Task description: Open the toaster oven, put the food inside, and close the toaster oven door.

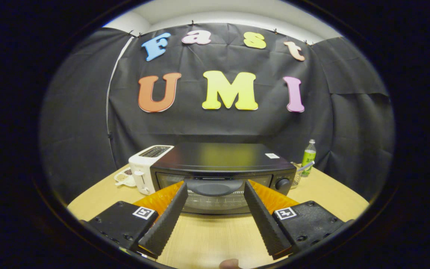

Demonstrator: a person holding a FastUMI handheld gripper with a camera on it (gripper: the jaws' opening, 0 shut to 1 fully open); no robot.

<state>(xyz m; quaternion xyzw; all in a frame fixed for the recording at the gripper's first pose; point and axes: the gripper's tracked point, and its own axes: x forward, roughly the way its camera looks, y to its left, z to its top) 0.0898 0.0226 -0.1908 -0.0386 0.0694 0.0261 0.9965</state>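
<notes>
A claw (pixel 215 188) with two fingers reaches forward over a pale wooden table (pixel 207 239), its fingers spread wide apart with nothing held between them. Just beyond the fingertips, and framed by the gap between them, sits a black toaster oven (pixel 222 160) facing the claw. Its glass door (pixel 215 198) is shut, standing upright against the front, and the curved door handle (pixel 215 186) lies straight ahead, between the two fingertips but a little beyond them, not touched by either. A round knob (pixel 283 184) sits on the oven's front to the right of the right finger. Through the glass a wire rack can be made out, but whether any food lies on it is too dim to tell. No food can be seen between the fingers or on the table just ahead of them. To the left of the oven, beyond the left finger, stands a white slot toaster (pixel 146 168) with a small white dish (pixel 124 177) beside it. Beyond the right finger, past the oven's far corner, stands a green bottle (pixel 308 157). With the door closed and the claw holding nothing, this scene would fit either the stage at which the door is to be pulled open or the one at which the food is inside and the door is closed on it.
</notes>
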